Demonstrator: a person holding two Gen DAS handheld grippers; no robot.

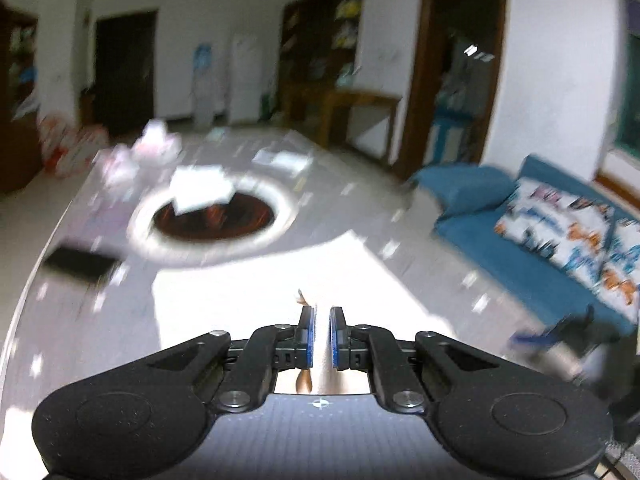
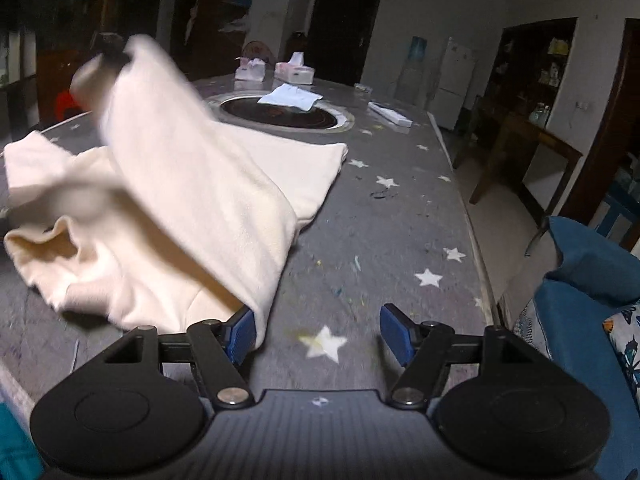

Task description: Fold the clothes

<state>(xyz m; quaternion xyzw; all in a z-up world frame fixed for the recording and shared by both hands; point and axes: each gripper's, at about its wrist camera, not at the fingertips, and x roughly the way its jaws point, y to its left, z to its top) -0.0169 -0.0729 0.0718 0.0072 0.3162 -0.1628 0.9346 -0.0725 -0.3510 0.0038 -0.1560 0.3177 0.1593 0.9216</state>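
Observation:
A cream garment lies partly spread on the grey star-patterned table. One flap of it is lifted in the air, held up at the far left by the blurred left gripper. In the left wrist view the garment shows as an overexposed white sheet running between the fingers. My left gripper is shut on it. My right gripper is open and empty. The garment's near edge hangs against its left finger.
A round dark hotplate with a white cloth on it sits mid-table. Tissue boxes stand at the far end. A black phone-like slab lies at the table's left. A blue sofa stands to the right.

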